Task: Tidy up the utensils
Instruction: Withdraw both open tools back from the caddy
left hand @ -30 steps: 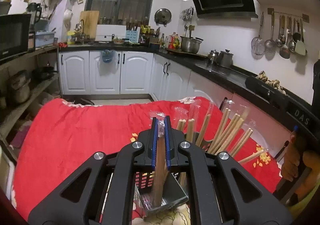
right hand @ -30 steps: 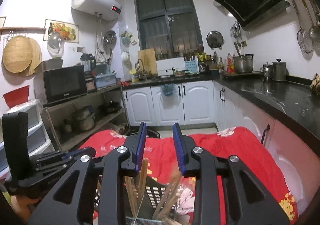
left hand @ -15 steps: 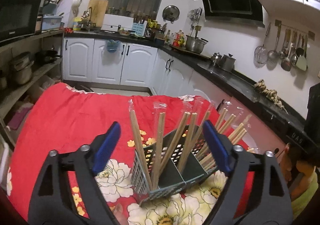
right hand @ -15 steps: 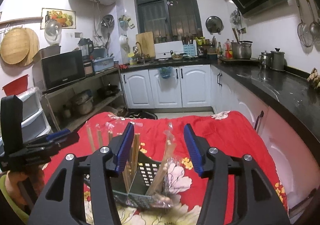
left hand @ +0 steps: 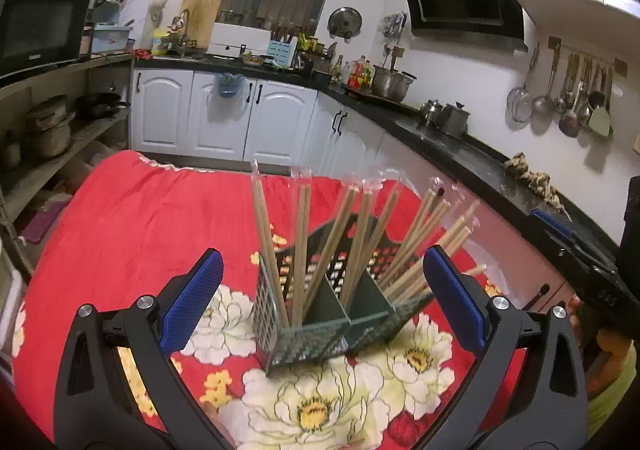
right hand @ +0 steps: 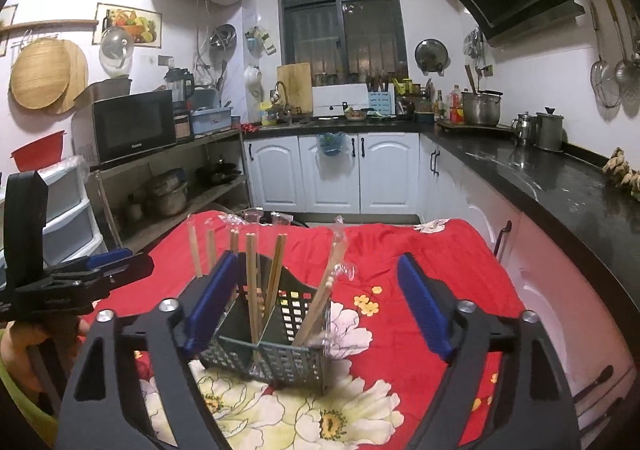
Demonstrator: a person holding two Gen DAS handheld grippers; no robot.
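A dark green mesh utensil basket (left hand: 320, 338) with dividers stands on the red floral tablecloth (left hand: 132, 226). Several plastic-wrapped pairs of wooden chopsticks (left hand: 352, 234) stand upright and slanted in its compartments. My left gripper (left hand: 324, 290) is wide open and empty, just in front of and above the basket. In the right wrist view the same basket (right hand: 276, 358) holds chopsticks (right hand: 252, 282), and my right gripper (right hand: 316, 302) is wide open and empty over it. The left gripper also shows at the left edge of the right wrist view (right hand: 100, 266).
A black kitchen counter (left hand: 460, 145) with white cabinets runs along the right and back. Open shelves with pots and a microwave (right hand: 132, 125) stand on the left. White plastic drawers (right hand: 60, 205) sit near the table's left side.
My left gripper let go of a wrapped chopstick pair into the basket and opened wide. My right gripper opened wider too. Both pulled back from the basket.
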